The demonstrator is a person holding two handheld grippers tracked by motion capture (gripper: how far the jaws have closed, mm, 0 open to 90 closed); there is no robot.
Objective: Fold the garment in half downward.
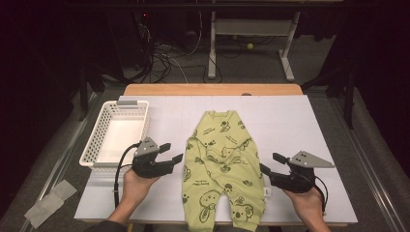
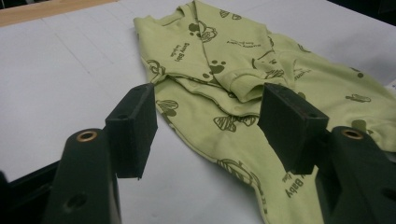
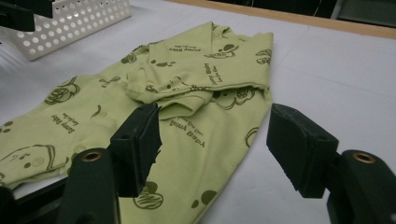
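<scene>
Green romper (image 1: 221,164) between both (open) grippers

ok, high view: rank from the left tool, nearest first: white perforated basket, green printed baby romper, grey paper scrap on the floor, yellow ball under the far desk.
From the left tool:
1. Green printed baby romper, beside it at centre.
2. White perforated basket, behind it.
3. Grey paper scrap, floor, lower left.
4. Yellow ball, far back.

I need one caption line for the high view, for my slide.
Two hand-held tools, left and right, both open, flank a green baby romper lying flat on a white table beside a basket.
</scene>
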